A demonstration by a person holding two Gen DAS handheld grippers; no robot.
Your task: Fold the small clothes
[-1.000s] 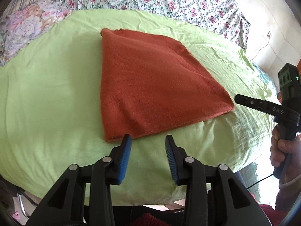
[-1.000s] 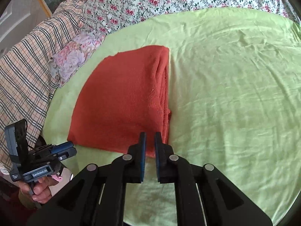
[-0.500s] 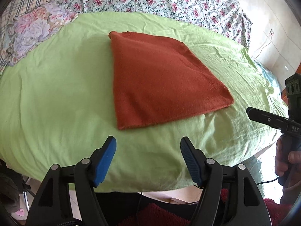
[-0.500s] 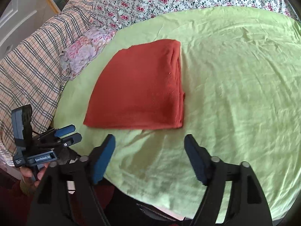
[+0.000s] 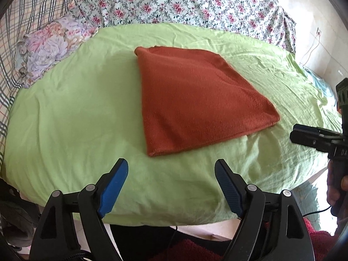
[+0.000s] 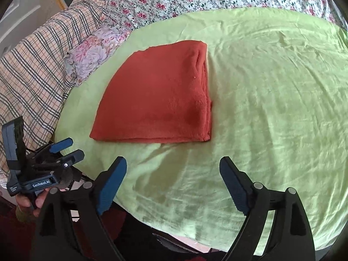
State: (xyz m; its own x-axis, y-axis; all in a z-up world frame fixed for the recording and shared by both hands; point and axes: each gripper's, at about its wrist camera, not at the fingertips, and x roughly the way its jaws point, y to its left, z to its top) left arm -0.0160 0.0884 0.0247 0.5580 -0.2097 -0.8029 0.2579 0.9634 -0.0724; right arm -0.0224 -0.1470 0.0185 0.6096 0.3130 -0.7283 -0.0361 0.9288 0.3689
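A rust-red cloth (image 5: 195,102) lies folded flat on the green sheet (image 5: 76,108); it also shows in the right wrist view (image 6: 158,100). My left gripper (image 5: 171,169) is open and empty, hovering short of the cloth's near corner. My right gripper (image 6: 173,169) is open and empty, short of the cloth's near edge. The right gripper also shows at the right edge of the left wrist view (image 5: 304,136), and the left gripper shows at the lower left of the right wrist view (image 6: 65,150). Neither touches the cloth.
A floral pillow (image 5: 50,47) lies left of the cloth, with a plaid blanket (image 6: 32,69) and a flowered bedspread (image 5: 184,2) behind. The sheet's front edge (image 5: 165,219) drops off below the grippers. A dark red rug (image 5: 189,250) lies on the floor.
Both grippers have opened wide and pulled back from the cloth's near edge. The right gripper was shut beside the cloth a second ago. The cloth stays folded.
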